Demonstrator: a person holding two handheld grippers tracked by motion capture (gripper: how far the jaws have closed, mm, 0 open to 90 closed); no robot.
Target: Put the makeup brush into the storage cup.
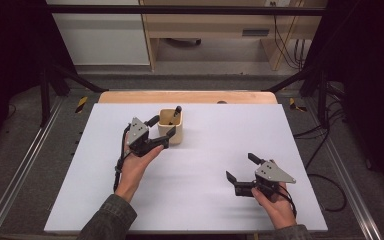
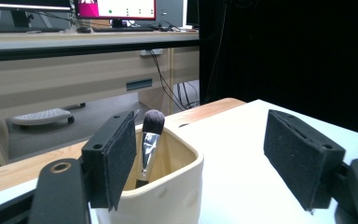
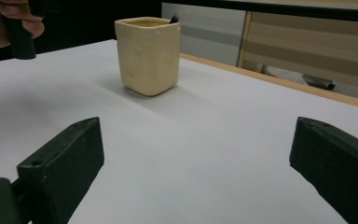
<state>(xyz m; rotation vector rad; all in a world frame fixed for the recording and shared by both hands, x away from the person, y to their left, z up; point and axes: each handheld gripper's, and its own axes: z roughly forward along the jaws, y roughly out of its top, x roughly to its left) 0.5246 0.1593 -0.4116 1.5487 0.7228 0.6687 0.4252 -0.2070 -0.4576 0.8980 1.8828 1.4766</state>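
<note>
White table board (image 1: 195, 200) spans the middle of the high view, with a wooden edge strip (image 1: 187, 96) along its upper side. Left gripper (image 1: 161, 133) sits left of centre, jaws spread, pinching nothing; one jaw is beside the near wall of the cup, the other out to its left. Right gripper (image 1: 240, 173) is at lower right, well apart from the cup, jaws spread wide over bare board, nothing between. Cream square cup (image 1: 170, 126) stands upright at upper centre of the board. Makeup brush (image 2: 150, 144) leans inside the cup, dark bristle head up above the rim, silver ferrule below it.
</note>
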